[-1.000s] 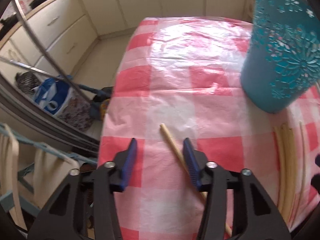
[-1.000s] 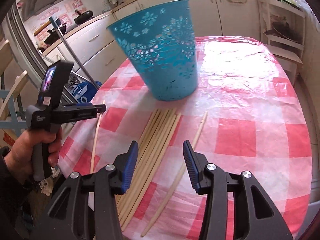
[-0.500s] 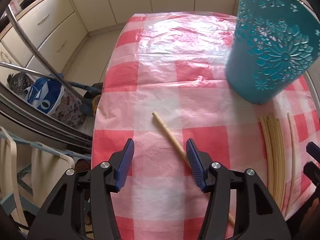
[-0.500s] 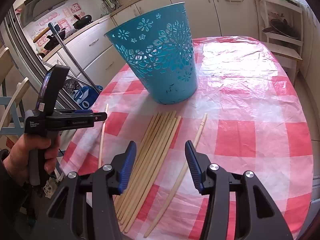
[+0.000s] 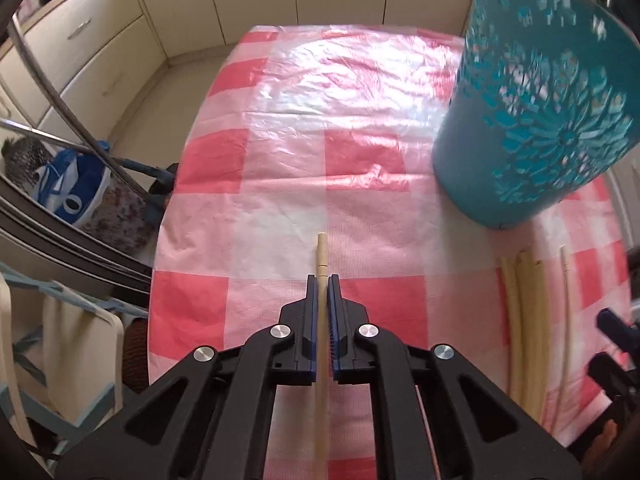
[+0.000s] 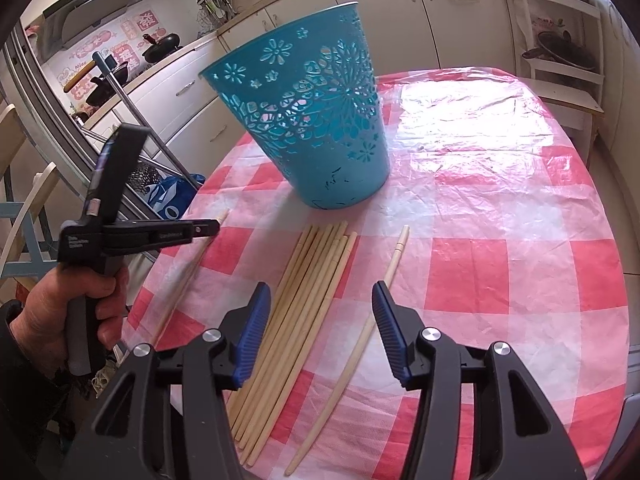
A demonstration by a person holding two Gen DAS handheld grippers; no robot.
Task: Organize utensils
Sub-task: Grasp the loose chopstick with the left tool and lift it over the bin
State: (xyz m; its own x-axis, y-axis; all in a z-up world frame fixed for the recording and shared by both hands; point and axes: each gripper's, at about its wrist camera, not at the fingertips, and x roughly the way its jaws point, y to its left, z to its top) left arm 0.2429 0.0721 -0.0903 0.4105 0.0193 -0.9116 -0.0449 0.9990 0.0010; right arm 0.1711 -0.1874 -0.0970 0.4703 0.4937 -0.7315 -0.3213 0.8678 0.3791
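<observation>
On the checked table [image 5: 280,208], left view: left tool [image 5: 322,292] just clamped on single chopstick [image 5: 321,252]; basket [image 5: 532,120] far right. Right view: right tool [image 6: 318,300] half open, empty, above chopstick bundle [image 6: 308,292]; stray chopstick [image 6: 394,260] alongside.

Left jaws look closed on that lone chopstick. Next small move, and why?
Probably lift it straight up off the tablecloth. The left gripper has just closed on the lone chopstick, pads pressing it near its far end while the rest runs back under the gripper, low over the cloth. The teal basket stands upright to the right, so height is needed before carrying it over the rim.
</observation>
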